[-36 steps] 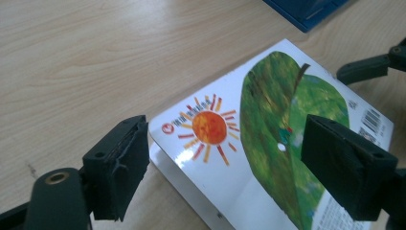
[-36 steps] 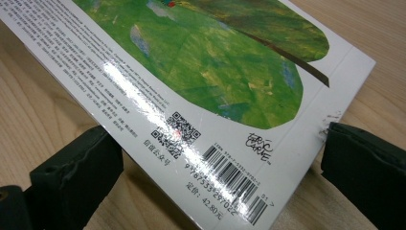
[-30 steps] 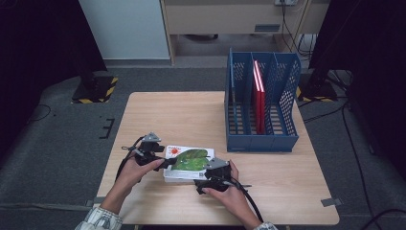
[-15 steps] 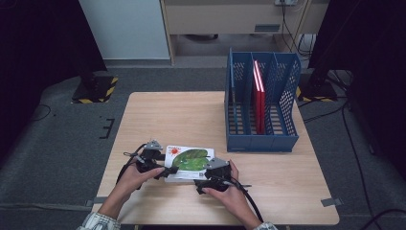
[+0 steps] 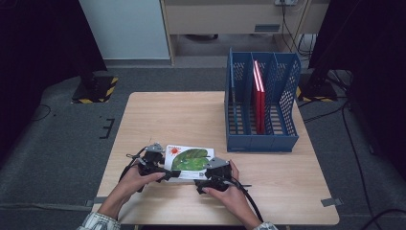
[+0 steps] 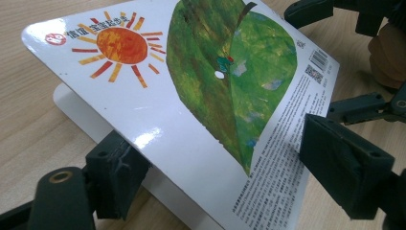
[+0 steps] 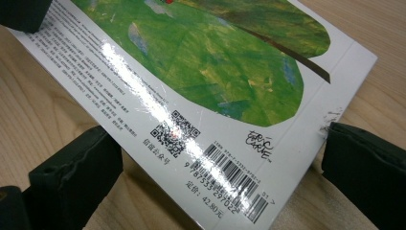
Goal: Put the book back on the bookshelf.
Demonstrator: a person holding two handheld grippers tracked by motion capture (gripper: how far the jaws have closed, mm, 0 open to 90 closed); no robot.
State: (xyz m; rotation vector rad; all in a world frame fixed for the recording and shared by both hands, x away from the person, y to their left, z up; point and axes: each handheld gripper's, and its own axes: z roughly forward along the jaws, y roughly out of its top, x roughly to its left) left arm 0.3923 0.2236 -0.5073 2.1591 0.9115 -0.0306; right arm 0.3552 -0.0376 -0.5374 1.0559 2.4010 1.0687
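Book (image 5: 188, 161): lies flat on the table (image 5: 191, 115) at 6 o'clock, back cover up.
Handling: stiff, light, glossy and likely slippery; take it by opposite edges, near the corners.
Left tool (image 5: 158, 165): jaws just closing, straddling the 9 o'clock edge.
Right tool (image 7: 215, 177): straddles the barcode corner; grip uncertain.
Rack (image 5: 261, 139): blue, at 2 o'clock.
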